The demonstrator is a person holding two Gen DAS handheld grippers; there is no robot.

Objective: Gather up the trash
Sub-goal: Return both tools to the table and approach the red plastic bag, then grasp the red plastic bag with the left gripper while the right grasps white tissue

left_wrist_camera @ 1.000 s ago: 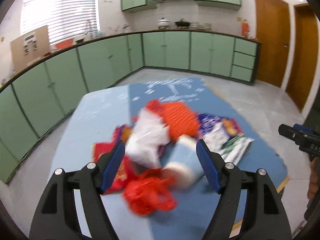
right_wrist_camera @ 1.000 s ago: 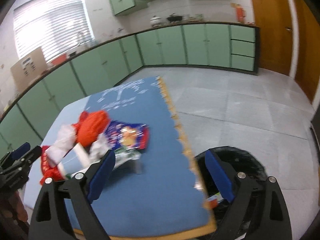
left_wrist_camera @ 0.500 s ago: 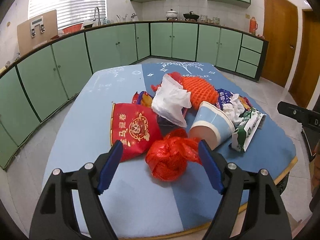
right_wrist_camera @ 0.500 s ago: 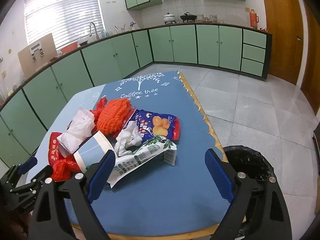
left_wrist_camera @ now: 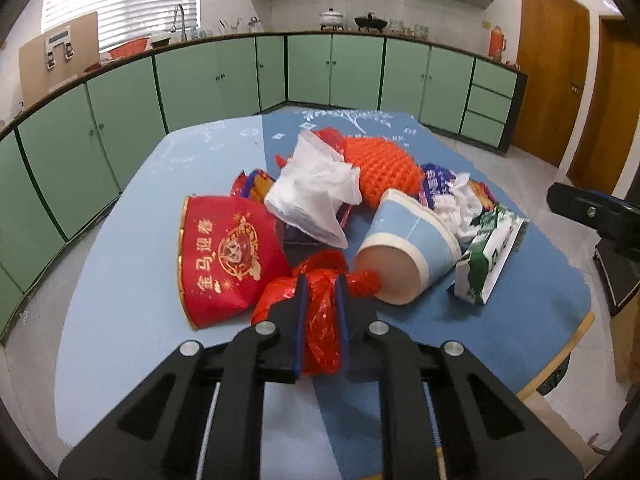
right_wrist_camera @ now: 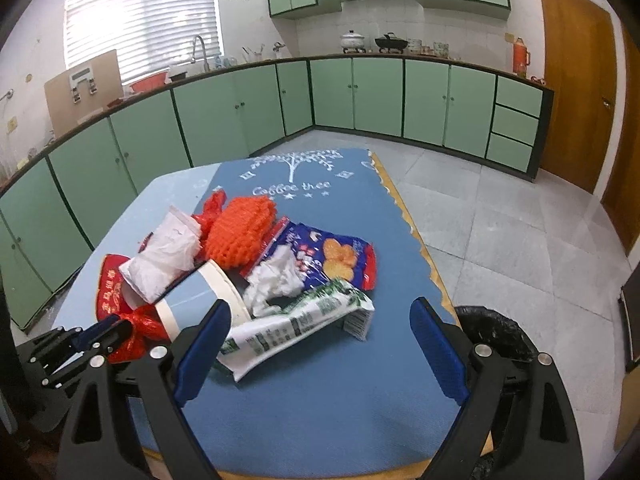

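Blue tablecloth (right_wrist_camera: pixel 320 380) | green cabinets (right_wrist_camera: pixel 356 96) | left hand-held gripper (left_wrist_camera: pixel 320 280) clamps red bag (left_wrist_camera: pixel 320 320) | right hand-held gripper (right_wrist_camera: pixel 320 320) spread wide

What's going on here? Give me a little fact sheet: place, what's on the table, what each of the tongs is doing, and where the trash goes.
Place: kitchen with green cabinets
Table: blue cloth, litter piled on it
Litter: red bag, paper cup, white tissue, orange net, red packet, green-white wrapper, blue snack bag
Left tongs: shut on the red bag
Right tongs: open, holding nothing, above the table's near edge
Bin: black-lined, on the floor right of the table
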